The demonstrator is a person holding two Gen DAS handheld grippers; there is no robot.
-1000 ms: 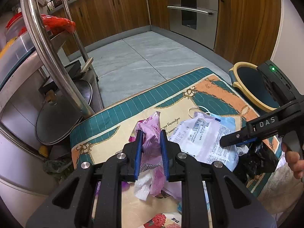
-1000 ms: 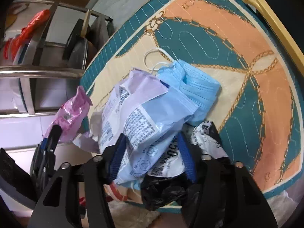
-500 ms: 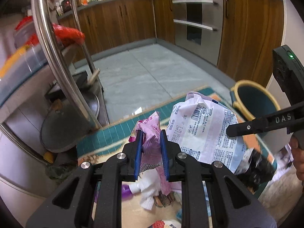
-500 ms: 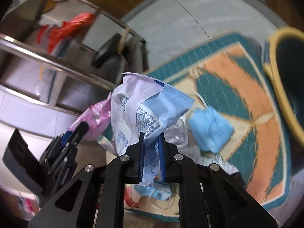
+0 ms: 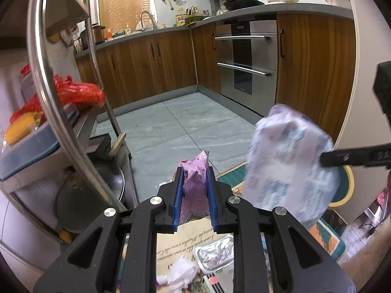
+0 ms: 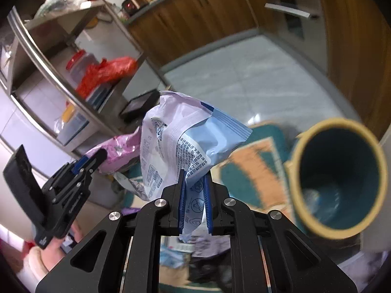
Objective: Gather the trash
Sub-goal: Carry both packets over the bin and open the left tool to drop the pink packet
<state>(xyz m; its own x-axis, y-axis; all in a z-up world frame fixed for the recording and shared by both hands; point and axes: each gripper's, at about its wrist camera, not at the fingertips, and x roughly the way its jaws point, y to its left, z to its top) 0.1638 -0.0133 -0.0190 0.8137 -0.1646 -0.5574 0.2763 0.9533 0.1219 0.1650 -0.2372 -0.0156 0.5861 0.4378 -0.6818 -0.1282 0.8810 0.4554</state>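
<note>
My left gripper (image 5: 194, 178) is shut on a pink plastic wrapper (image 5: 195, 185) and holds it up above the mat. My right gripper (image 6: 194, 180) is shut on a white and light-blue printed package (image 6: 180, 141), held in the air left of the teal bin with a yellow rim (image 6: 337, 183). The package shows blurred in the left wrist view (image 5: 288, 168), with the bin's rim (image 5: 347, 190) partly hidden behind it. The left gripper and its pink wrapper (image 6: 114, 149) show at the left of the right wrist view.
A teal and orange patterned mat (image 6: 254, 166) lies on the floor with more trash: a silver foil pack (image 5: 215, 254), crumpled white tissue (image 5: 180, 273). A steel rack (image 5: 48, 92) with pans stands at the left. Wooden cabinets and an oven (image 5: 244, 68) stand beyond grey tiles.
Both grippers have risen well above the mat with their trash. The right gripper closed on the package and carried it toward the bin.
</note>
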